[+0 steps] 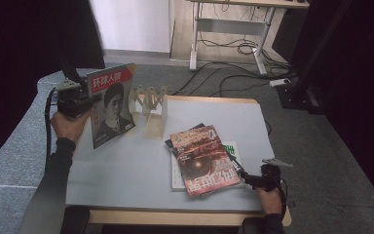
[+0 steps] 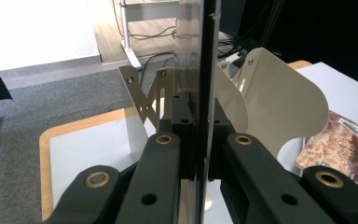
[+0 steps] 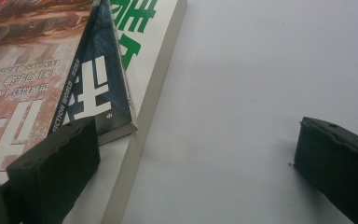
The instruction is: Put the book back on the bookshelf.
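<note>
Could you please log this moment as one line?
left claw: shut on magazine, upright | right claw: open beside book stack | rack: empty

1. An office or lab room: grey carpet floor [image 1: 321,161].
2. A height-adjustable desk [image 1: 233,29] stands behind, with loose cables [image 1: 224,73] trailing.
3. Black curtains [image 1: 19,48] flank the wood-edged table [image 1: 126,165].
</note>
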The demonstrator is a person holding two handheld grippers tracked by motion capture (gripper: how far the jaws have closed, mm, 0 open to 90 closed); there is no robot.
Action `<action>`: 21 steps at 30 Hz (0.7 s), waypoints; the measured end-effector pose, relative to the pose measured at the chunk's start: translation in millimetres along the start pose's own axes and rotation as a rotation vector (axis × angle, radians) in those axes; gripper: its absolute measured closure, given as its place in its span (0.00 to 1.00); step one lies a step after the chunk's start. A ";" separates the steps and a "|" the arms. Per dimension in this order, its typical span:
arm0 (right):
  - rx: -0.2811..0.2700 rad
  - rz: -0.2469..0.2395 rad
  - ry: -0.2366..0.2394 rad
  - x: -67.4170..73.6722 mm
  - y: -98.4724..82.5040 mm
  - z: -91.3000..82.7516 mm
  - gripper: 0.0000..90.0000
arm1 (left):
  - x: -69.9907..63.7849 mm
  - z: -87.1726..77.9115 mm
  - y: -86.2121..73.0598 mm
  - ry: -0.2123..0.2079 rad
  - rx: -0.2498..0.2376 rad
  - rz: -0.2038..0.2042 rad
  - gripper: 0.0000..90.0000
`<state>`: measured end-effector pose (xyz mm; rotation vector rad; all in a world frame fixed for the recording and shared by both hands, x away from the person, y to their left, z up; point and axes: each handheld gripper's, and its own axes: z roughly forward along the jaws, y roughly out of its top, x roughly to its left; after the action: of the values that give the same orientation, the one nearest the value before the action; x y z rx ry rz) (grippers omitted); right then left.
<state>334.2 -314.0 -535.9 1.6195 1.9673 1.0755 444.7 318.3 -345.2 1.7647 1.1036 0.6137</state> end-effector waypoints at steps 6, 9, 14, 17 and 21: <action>0.001 0.001 0.000 0.0 0.0 0.0 0.00 | 0.7 -4.4 -4.7 -0.003 0.017 0.008 0.96; 0.001 0.001 0.000 0.0 0.0 0.0 0.00 | 1.6 -6.0 -7.3 -0.003 0.020 0.008 0.96; 0.000 0.001 0.001 0.0 -0.1 0.0 0.00 | 3.6 -7.4 -12.9 -0.001 0.021 0.005 0.96; 0.000 0.002 0.001 0.0 -0.1 0.0 0.00 | 4.8 -8.0 -16.0 0.000 0.017 0.001 0.96; 0.000 0.002 0.002 -0.1 -0.2 0.0 0.00 | 5.8 -8.6 -18.8 0.000 0.016 -0.001 0.96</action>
<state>334.1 -314.2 -536.1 1.6209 1.9671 1.0780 433.0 330.3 -358.7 1.7775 1.1117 0.6057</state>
